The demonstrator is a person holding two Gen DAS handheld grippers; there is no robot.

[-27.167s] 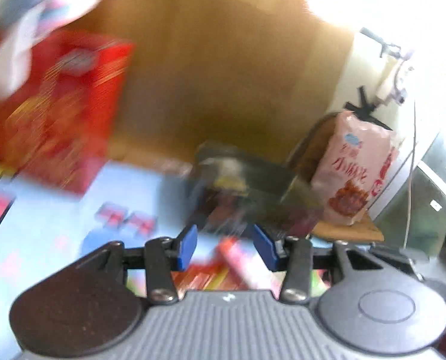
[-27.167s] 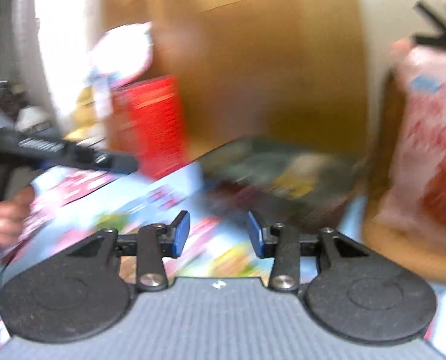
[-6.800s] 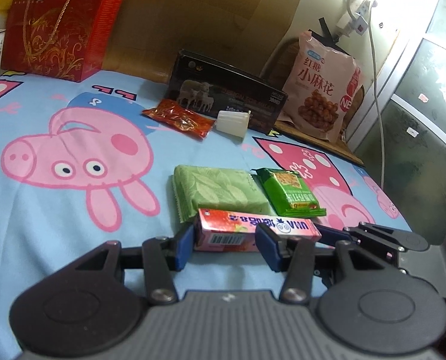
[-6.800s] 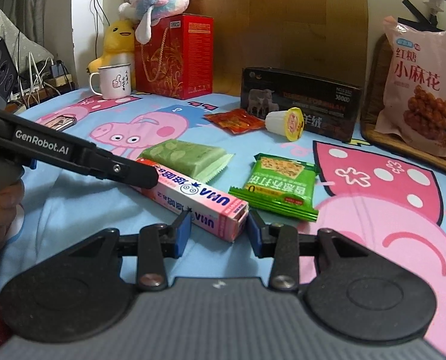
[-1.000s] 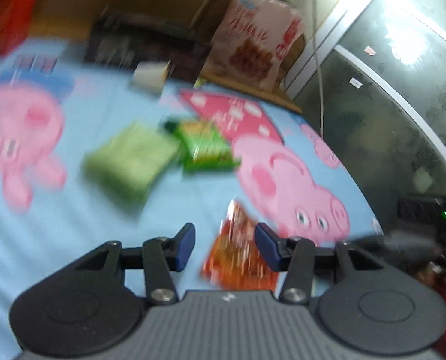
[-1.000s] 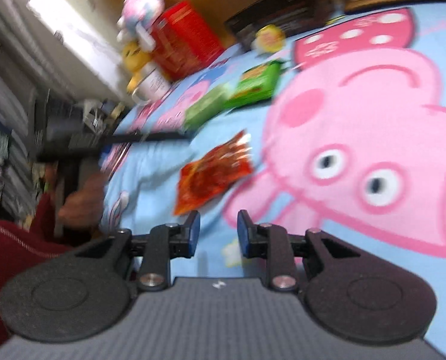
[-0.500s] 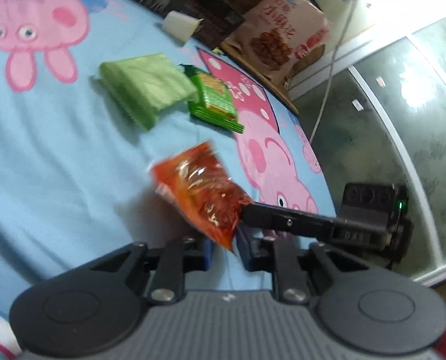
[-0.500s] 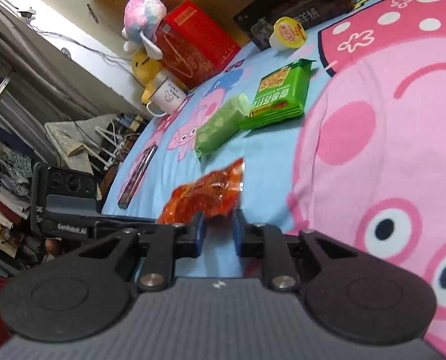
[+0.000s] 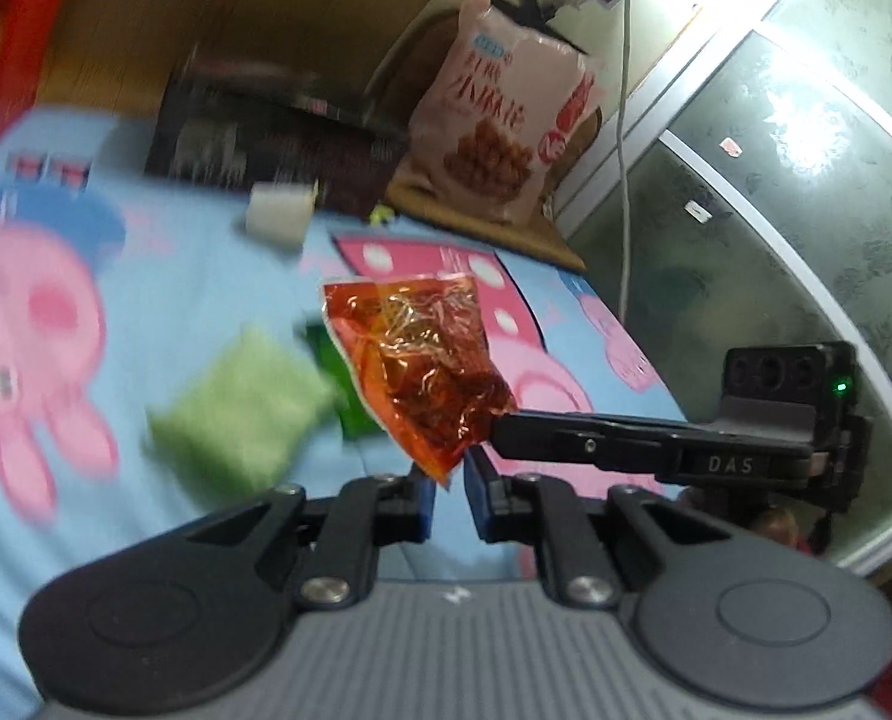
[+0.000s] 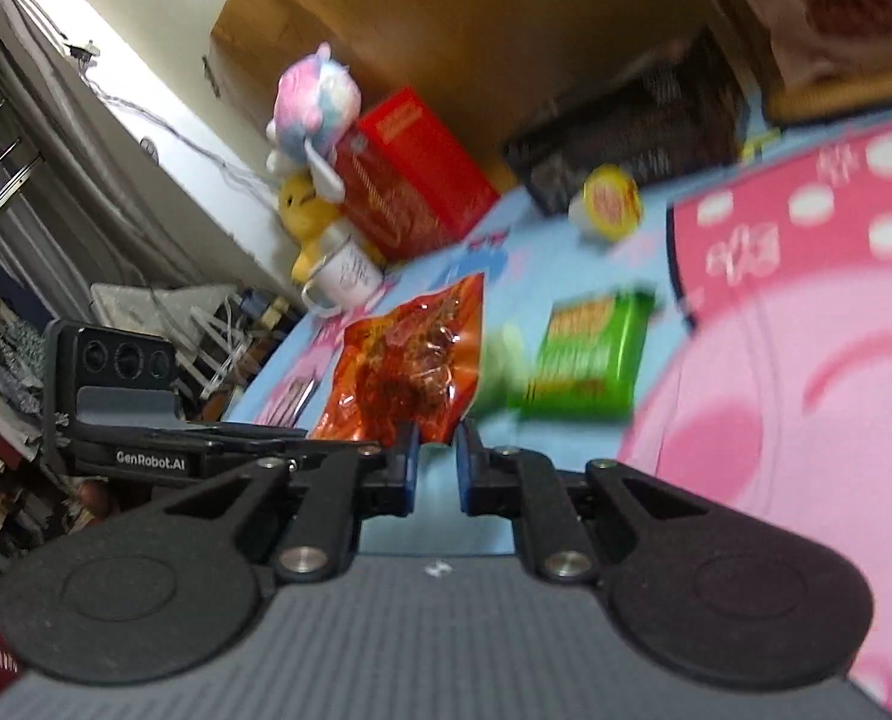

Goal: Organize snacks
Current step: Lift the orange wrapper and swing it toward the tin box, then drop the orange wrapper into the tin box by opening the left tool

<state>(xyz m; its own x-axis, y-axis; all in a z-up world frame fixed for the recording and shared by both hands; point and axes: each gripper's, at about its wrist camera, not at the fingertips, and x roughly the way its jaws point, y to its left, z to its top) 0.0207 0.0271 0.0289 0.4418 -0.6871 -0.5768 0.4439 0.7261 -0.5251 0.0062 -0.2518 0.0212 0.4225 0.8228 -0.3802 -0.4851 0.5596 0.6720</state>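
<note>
An orange-red snack packet (image 9: pixel 422 360) hangs in the air above the blue cartoon-pig sheet (image 9: pixel 164 282). My left gripper (image 9: pixel 449 492) is shut on its lower corner. My right gripper (image 9: pixel 506 432) reaches in from the right and pinches the same end. In the right wrist view the packet (image 10: pixel 410 372) stands up from my right gripper (image 10: pixel 434 468), whose jaws are closing the last bit onto its bottom edge. The left gripper (image 10: pixel 302 438) comes in from the left there. A pale green pack (image 9: pixel 242 420) and a green biscuit pack (image 10: pixel 590 354) lie on the sheet below.
A jelly cup (image 10: pixel 611 204) lies before a black box (image 9: pixel 278 144) at the back. A big pink snack bag (image 9: pixel 500 120) leans at the back right. A red box (image 10: pixel 410 180), plush toys (image 10: pixel 314 102) and a white mug (image 10: pixel 344 276) stand at the far left edge.
Both grippers have shut on the orange-red packet and raised it off the sheet. It now hangs higher, with the green packs blurred beneath.
</note>
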